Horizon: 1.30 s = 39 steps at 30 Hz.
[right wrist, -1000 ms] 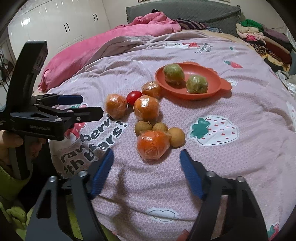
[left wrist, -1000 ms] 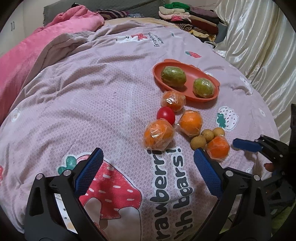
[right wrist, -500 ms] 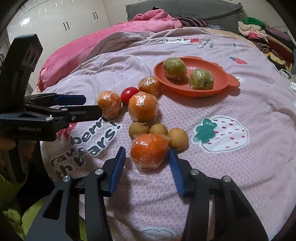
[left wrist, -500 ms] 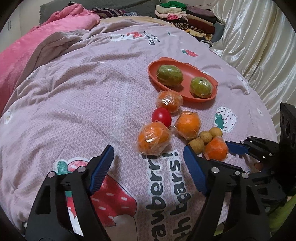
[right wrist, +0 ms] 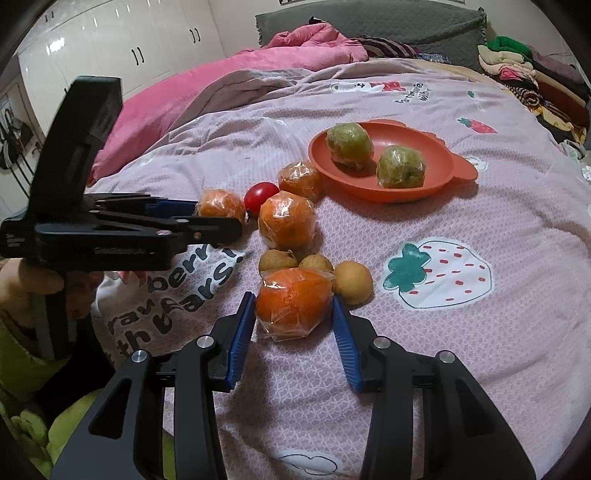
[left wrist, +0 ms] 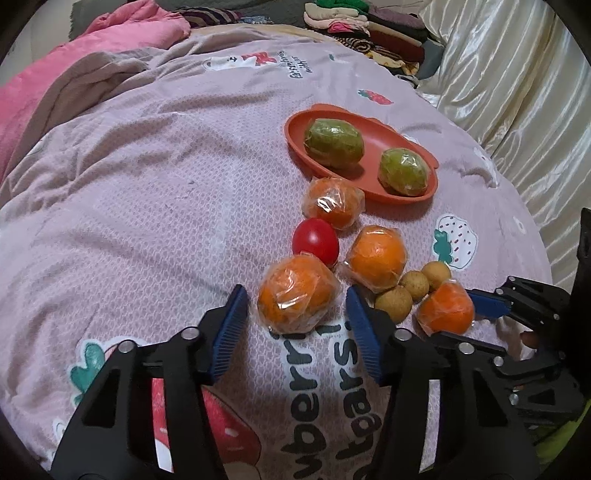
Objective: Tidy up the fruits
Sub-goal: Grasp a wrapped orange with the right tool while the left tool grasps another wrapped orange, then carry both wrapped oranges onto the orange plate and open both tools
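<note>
Several plastic-wrapped oranges, a red tomato point(left wrist: 316, 240) and three small brown fruits point(left wrist: 393, 306) lie on a pink strawberry-print bedspread point(left wrist: 147, 184). An orange plate point(left wrist: 295, 129) behind them holds two wrapped green fruits point(left wrist: 334, 142). My left gripper point(left wrist: 295, 295) is closing around the nearest wrapped orange point(left wrist: 293, 301); a small gap still shows at the right pad. My right gripper point(right wrist: 293, 299) is shut on another wrapped orange point(right wrist: 291, 295), both blue pads against its sides. Both oranges rest on the bedspread.
A pink blanket point(right wrist: 221, 92) is heaped at the far left and folded clothes point(left wrist: 351, 14) are stacked at the back. Shiny cream fabric point(left wrist: 517, 92) drapes along the right side. A hand point(right wrist: 40, 277) holds the left gripper's handle.
Both grippers moved in toward the fruit and narrowed their jaws. The right pads came onto their orange; the left pads drew in on either side of theirs.
</note>
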Motion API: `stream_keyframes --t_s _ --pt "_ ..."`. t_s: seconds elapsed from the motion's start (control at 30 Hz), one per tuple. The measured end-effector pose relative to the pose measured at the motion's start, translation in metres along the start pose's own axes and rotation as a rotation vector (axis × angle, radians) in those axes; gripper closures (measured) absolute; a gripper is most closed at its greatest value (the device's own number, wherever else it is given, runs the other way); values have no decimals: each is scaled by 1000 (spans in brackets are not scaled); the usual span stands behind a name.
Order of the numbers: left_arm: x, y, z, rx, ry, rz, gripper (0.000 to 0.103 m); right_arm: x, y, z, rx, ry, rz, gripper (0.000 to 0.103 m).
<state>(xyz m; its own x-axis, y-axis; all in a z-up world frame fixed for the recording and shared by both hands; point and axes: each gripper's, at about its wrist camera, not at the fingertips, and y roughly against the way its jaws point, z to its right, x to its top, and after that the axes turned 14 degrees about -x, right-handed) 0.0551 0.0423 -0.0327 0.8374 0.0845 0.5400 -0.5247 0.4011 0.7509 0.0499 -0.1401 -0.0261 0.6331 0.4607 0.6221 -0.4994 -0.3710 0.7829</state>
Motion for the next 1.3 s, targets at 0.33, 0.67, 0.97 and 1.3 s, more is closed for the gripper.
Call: stream_keyframes --t_s 0.33,0.67,0.97,1.3 --pt "3 -2 -4 -19 -1 7 68 3 5 3 -5 -5 5 63" --pt "6 26 6 -56 -4 60 68 10 13 7 6 -11 29 63" --pt "25 33 12 -62 -18 80 68 24 16 21 -9 -32 63 63" --pt "51 16 26 -75 -50 65 68 39 15 47 -40 -54 102 63"
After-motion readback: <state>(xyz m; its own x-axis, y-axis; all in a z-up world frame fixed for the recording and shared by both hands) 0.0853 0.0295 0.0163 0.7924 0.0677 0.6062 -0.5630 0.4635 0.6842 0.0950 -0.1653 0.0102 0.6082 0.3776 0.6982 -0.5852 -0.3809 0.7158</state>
